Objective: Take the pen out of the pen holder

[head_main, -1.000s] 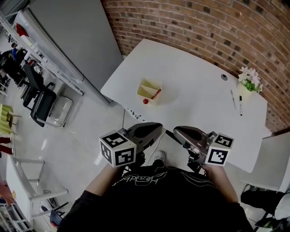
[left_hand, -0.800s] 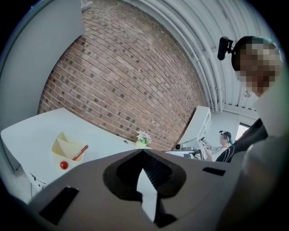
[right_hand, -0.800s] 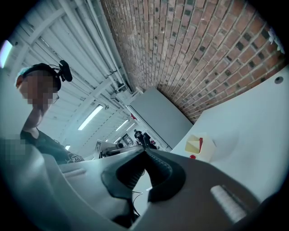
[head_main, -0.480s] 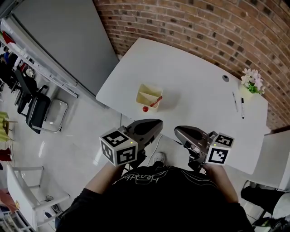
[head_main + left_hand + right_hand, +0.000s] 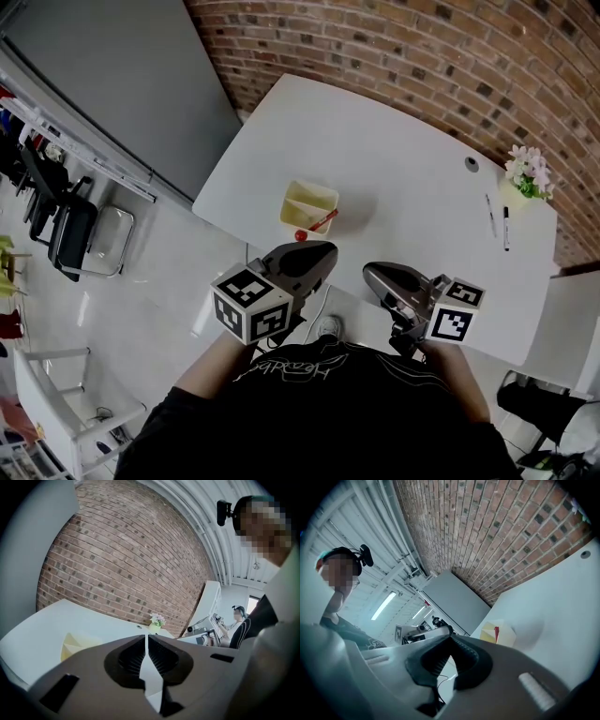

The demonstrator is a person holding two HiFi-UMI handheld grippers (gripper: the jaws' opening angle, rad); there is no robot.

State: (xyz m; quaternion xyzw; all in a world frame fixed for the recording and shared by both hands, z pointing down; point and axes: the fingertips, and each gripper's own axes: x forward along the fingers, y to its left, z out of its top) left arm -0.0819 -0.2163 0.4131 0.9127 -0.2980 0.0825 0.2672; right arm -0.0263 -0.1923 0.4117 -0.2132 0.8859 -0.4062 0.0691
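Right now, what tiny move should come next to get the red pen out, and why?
Probably reach the left gripper forward toward the red pen. It and the right gripper are both shut and empty, held back by the near edge of the table, while the pen leans in the yellow pen holder just ahead of the left one.

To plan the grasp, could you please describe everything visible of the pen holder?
The pen holder is a pale yellow, square, open-topped box, plastic-looking, with an inner divider. It stands upright on the white table near its front edge. A red pen lies slanted in it, poking over the near rim.
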